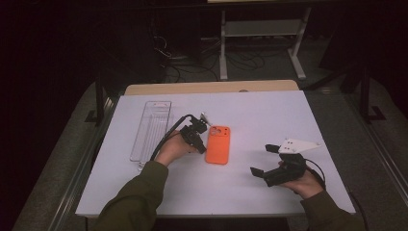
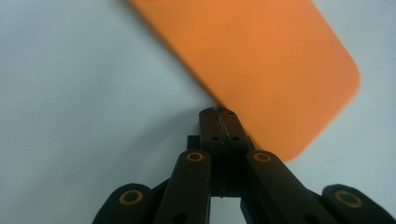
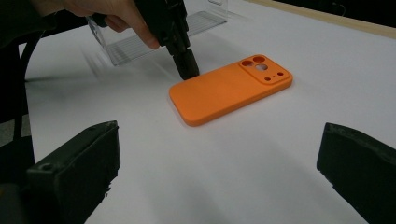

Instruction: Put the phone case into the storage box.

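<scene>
Flat on the white worktop [image 1: 269,115] lies the orange phone case [image 1: 218,145]; the left gripper [image 2: 218,122], fingers clenched on nothing, touches its long edge, while the right gripper [image 1: 263,160] rests nearby, fingers released.

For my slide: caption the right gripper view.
Closed left tongs touch the orange case edge; open right tongs wait nearby.

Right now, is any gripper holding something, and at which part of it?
Nothing is held. The left gripper is shut, its tip at the long edge of the orange phone case lying flat on the table. The right gripper stands open and apart from it.
</scene>
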Tool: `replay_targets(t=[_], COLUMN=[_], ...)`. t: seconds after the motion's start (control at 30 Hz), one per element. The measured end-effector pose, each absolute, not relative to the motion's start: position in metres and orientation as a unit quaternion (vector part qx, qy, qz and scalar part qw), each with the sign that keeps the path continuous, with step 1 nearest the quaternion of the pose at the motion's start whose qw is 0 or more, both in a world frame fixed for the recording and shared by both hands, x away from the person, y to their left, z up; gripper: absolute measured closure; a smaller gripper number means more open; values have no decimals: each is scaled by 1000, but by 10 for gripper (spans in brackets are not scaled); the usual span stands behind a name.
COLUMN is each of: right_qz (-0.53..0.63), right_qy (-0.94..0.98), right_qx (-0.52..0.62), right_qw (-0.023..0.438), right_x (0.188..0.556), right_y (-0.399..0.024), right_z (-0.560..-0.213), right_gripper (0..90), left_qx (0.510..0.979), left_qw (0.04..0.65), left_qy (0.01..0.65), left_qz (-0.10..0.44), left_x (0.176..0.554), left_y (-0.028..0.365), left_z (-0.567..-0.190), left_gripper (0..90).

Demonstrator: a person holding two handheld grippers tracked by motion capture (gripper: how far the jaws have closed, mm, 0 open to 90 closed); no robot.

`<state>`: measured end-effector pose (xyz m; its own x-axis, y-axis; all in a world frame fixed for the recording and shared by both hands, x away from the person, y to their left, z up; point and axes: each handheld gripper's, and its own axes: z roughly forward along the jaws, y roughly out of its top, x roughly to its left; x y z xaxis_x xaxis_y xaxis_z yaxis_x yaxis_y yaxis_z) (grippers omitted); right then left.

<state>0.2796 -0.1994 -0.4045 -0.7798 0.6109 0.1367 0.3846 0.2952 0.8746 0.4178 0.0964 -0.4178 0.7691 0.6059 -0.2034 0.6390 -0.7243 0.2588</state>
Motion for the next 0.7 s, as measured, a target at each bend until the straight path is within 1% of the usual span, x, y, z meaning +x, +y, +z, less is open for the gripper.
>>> replay_targets(t=[0.07,0.1,0.2,0.27,0.33,0.43,0.47,0.5,0.63,0.7], right_qz=[505,505,505,505,506,506,505,505,505,506], right_qy=[797,797,797,797,796,796,797,797,797,796], right_qx=[312,313,312,312,313,312,312,312,312,312], right_qw=[112,112,112,111,112,112,111,111,111,111], right_x=[280,280,280,280,280,280,280,280,280,279], right_y=[-199,-199,-199,-200,-200,-200,-200,-199,-200,-200], right_z=[-405,-405,-405,-405,-405,-404,-405,-405,-405,-404], right_gripper=[0,0,0,0,0,0,0,0,0,0], left_qx=[929,927,931,930,932,929,934,929,934,931], left_qw=[158,170,167,175,173,186,180,195,191,197], left_qy=[331,327,321,318,314,312,303,307,296,300], left_qz=[-42,-62,-50,-63,-56,-68,-62,-70,-64,-65], left_x=[415,413,411,411,409,408,407,406,404,405], left_y=[90,85,79,75,69,61,58,54,49,51], left_z=[-418,-418,-418,-419,-420,-421,-421,-421,-422,-422], left_gripper=[900,900,900,900,900,900,900,900,900,900])
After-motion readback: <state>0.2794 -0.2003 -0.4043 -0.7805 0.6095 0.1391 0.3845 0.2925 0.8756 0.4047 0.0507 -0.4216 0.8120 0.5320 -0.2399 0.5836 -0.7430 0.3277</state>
